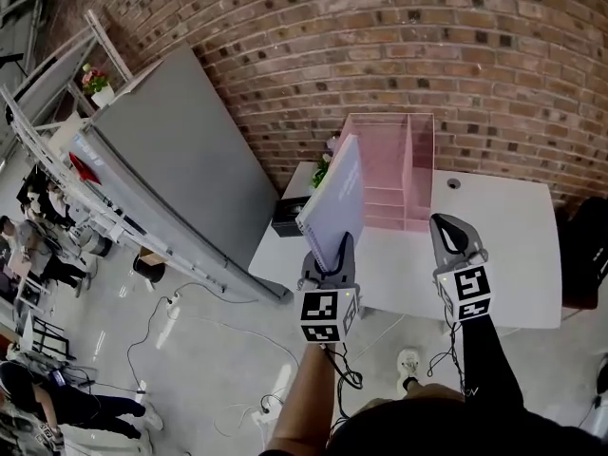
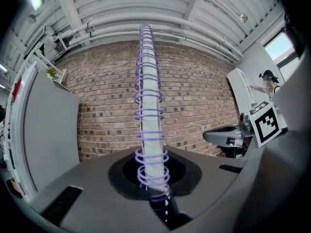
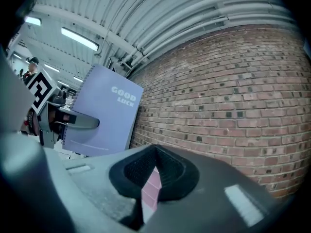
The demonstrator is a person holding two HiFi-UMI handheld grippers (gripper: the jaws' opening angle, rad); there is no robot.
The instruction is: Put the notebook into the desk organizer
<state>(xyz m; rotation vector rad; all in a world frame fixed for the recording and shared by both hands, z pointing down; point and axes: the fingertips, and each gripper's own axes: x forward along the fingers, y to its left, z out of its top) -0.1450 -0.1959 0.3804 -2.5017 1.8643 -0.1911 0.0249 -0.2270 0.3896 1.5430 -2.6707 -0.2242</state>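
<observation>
Left gripper (image 1: 332, 252) clamps purple notebook (image 1: 334, 202) at its spiral edge; right gripper (image 1: 448, 226) closed, empty. White table (image 1: 513, 255) centre-right, pink organizer (image 1: 389, 169) on it, brick wall (image 1: 380, 46) across top.

purple notebook (image 3: 103, 111), brick wall (image 3: 218, 96), claw (image 3: 155, 150) closed

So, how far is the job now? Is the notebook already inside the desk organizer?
Done: the left claw is shut on the purple spiral notebook, upright in the air. In hand: it hangs close to the pink desk organizer on the white table, not yet inside. Left: putting it into a compartment and releasing it. The right claw is shut, empty.
</observation>
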